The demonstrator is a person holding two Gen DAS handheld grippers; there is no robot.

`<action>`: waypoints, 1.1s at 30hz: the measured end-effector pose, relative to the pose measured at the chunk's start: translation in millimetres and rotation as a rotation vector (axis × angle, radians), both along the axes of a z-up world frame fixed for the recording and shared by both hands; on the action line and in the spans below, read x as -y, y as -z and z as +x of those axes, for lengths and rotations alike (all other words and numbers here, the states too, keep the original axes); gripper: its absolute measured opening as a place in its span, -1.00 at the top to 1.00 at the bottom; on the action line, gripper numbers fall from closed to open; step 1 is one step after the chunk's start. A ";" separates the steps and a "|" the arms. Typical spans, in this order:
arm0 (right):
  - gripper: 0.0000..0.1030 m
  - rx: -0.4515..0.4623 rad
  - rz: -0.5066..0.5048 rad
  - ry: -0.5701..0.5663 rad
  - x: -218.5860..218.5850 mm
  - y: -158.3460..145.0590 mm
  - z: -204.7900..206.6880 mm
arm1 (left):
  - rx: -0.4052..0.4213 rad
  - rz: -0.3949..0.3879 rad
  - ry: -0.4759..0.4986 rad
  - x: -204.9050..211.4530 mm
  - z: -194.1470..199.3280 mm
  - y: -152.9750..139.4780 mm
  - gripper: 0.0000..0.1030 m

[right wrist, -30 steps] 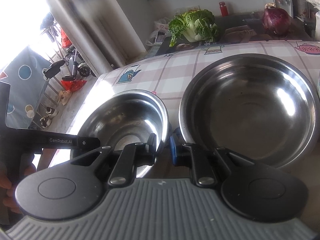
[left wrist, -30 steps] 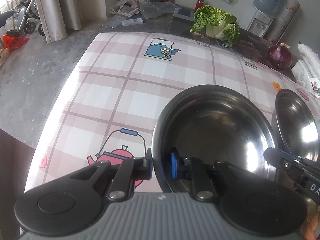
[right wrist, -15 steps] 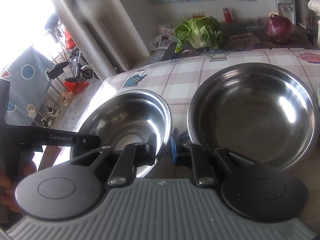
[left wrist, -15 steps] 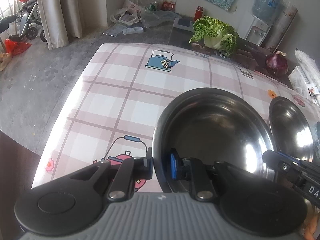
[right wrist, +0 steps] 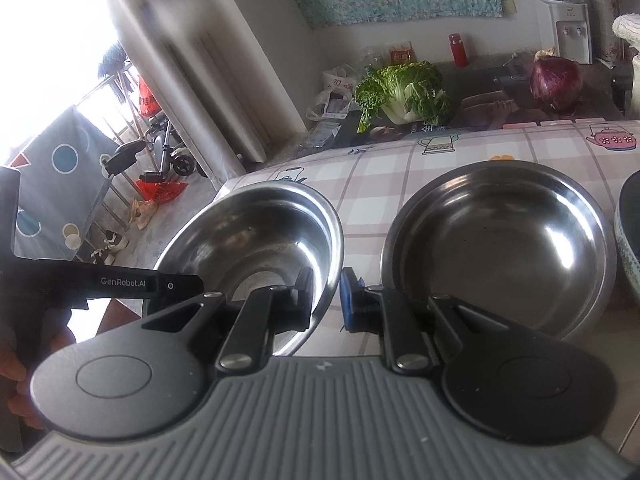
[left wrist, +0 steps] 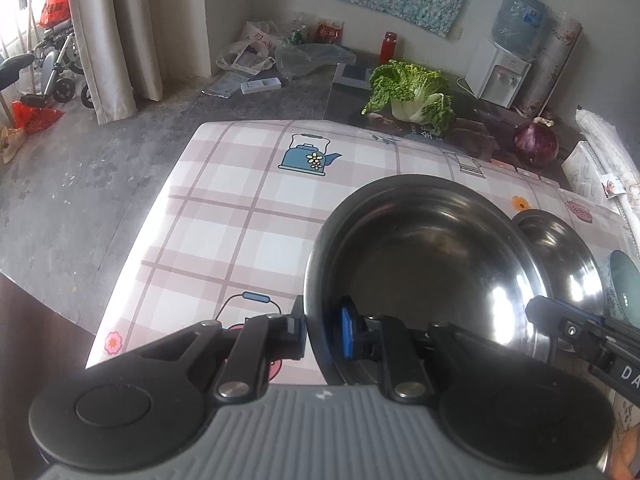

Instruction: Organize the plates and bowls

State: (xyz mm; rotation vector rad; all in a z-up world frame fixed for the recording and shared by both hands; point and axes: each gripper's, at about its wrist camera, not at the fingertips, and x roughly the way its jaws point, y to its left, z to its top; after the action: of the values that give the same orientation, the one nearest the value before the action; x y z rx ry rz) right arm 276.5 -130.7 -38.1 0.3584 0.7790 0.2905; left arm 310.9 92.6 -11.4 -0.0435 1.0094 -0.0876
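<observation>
Both grippers pinch one steel bowl [right wrist: 256,248] by its rim: the left gripper [left wrist: 322,330] at the bowl's 7 o'clock, the right gripper [right wrist: 326,298] at its 4 o'clock. Only the right wrist view fully shows the steel plate [right wrist: 500,248] on the checked tablecloth [right wrist: 372,188], at the bowl's 3 o'clock.

A steel bowl [right wrist: 256,248] sits left of a steel plate [right wrist: 496,252] on the table [right wrist: 384,176].

Table [left wrist: 224,216] left of the held steel bowl [left wrist: 432,264] is bare, free passage. Right side crowded: second steel bowl [right wrist: 500,248], ceramic bowl [right wrist: 630,248] just beside. Far edge blocked by cabbage [left wrist: 412,94], onion [left wrist: 535,146].
</observation>
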 end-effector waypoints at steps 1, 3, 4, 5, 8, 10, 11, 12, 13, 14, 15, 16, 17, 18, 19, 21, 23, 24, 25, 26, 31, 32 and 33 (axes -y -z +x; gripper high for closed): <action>0.74 0.005 0.001 0.005 2.8 -2.4 -1.5 | 0.005 0.001 0.006 3.8 -0.5 -2.5 0.66; 0.74 0.015 0.003 0.018 9.7 -7.9 -5.3 | 0.014 0.001 0.021 12.1 -0.9 -7.2 0.66; 0.74 0.019 0.003 0.024 13.4 -10.3 -7.3 | 0.018 0.001 0.030 16.8 -1.2 -9.3 0.66; 0.74 0.024 0.003 0.032 18.2 -13.0 -9.6 | 0.021 0.000 0.038 21.6 -1.4 -11.2 0.66; 0.74 0.036 0.004 0.056 34.9 -19.2 -16.0 | 0.030 -0.005 0.066 38.3 -0.7 -15.4 0.66; 0.73 0.043 0.003 0.076 47.1 -22.7 -20.6 | 0.032 -0.007 0.088 53.1 0.8 -15.6 0.66; 0.73 0.045 0.003 0.089 54.5 -23.9 -21.9 | 0.032 -0.006 0.098 60.2 2.3 -15.4 0.66; 0.73 0.048 0.002 0.099 61.1 -24.9 -23.4 | 0.031 -0.004 0.110 68.3 4.1 -15.1 0.66; 0.73 0.049 -0.001 0.109 68.0 -25.6 -24.6 | 0.031 -0.005 0.121 75.3 5.8 -14.3 0.66; 0.73 0.049 -0.007 0.119 74.2 -25.1 -26.5 | 0.029 -0.007 0.131 82.0 7.6 -13.3 0.66; 0.73 0.047 -0.010 0.129 80.2 -24.6 -28.0 | 0.027 -0.011 0.140 89.7 10.6 -11.2 0.66; 0.73 0.043 -0.013 0.139 87.2 -23.4 -29.2 | 0.025 -0.015 0.150 96.5 12.2 -9.5 0.66; 0.73 0.038 -0.017 0.151 94.4 -21.2 -30.3 | 0.021 -0.018 0.157 102.6 14.2 -7.6 0.66; 0.73 0.033 -0.020 0.161 100.5 -19.4 -31.2 | 0.016 -0.020 0.166 109.9 16.8 -5.2 0.66; 0.73 0.027 -0.020 0.172 106.4 -17.4 -32.1 | 0.012 -0.021 0.173 115.3 18.8 -3.1 0.66; 0.73 0.016 -0.020 0.194 117.6 -12.2 -32.7 | 0.004 -0.021 0.189 127.4 21.7 1.6 0.66; 0.73 0.007 -0.018 0.214 126.8 -7.7 -33.7 | -0.003 -0.016 0.199 136.0 24.4 6.6 0.66; 0.73 0.002 -0.016 0.222 131.0 -5.5 -33.5 | -0.008 -0.016 0.203 140.0 25.6 9.2 0.66; 0.73 -0.002 -0.014 0.227 134.2 -3.5 -33.6 | -0.013 -0.016 0.204 142.2 26.6 11.7 0.66; 0.73 -0.006 -0.014 0.232 136.6 -1.5 -33.5 | -0.018 -0.016 0.204 143.8 27.3 14.1 0.66; 0.72 -0.021 -0.012 0.238 141.4 7.6 -29.5 | -0.039 -0.012 0.197 147.0 27.4 24.5 0.66; 0.71 -0.021 -0.012 0.239 141.8 8.7 -28.9 | -0.040 -0.009 0.198 147.4 27.3 25.5 0.66; 0.70 -0.022 -0.012 0.240 142.0 9.5 -28.6 | -0.038 -0.004 0.199 148.1 27.2 25.7 0.66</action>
State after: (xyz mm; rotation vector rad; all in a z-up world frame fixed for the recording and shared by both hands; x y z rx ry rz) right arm 247.9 -272.7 -47.6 0.4403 0.7503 0.0570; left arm 338.1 -55.6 -37.1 0.0524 1.0493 -0.2717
